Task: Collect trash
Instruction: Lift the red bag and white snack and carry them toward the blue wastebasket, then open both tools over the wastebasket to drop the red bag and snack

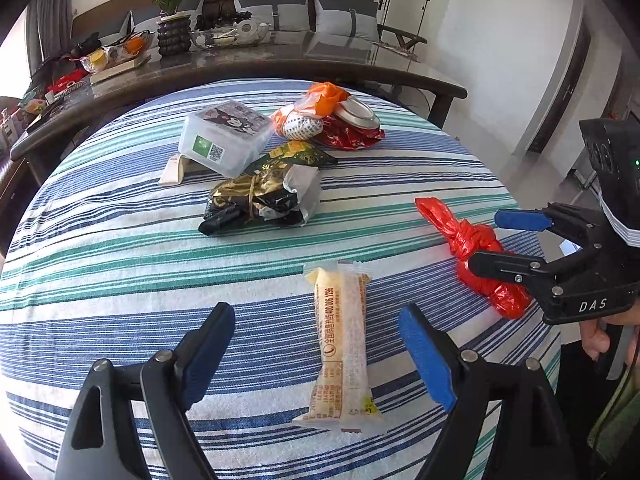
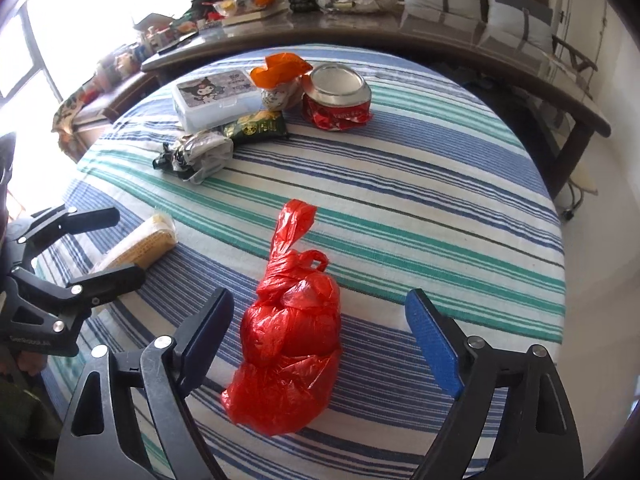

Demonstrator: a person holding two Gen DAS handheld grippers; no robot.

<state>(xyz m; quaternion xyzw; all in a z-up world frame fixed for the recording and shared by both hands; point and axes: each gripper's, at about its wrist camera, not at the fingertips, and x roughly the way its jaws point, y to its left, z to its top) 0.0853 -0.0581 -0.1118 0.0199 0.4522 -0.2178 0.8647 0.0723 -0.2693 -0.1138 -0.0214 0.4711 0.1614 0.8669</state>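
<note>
A wrapped snack bar (image 1: pixel 344 344) lies between the spread left hand-held gripper (image 1: pixel 320 356). A knotted red bag (image 2: pixel 292 340) lies between the spread right hand-held gripper (image 2: pixel 320 344). The striped surface (image 2: pixel 440 184) fronts a long dark table (image 1: pixel 280 64) and sofa (image 1: pixel 280 4).

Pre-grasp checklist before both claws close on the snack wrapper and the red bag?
1. Left claw open: ok.
2. Snack wrapper lies between its fingers, untouched: ok.
3. Right claw open: ok.
4. Knotted red bag centred between its fingers: ok.
5. Claws apart from each other: ok.
6. Bin for the trash in view: not ok, none visible.
</note>
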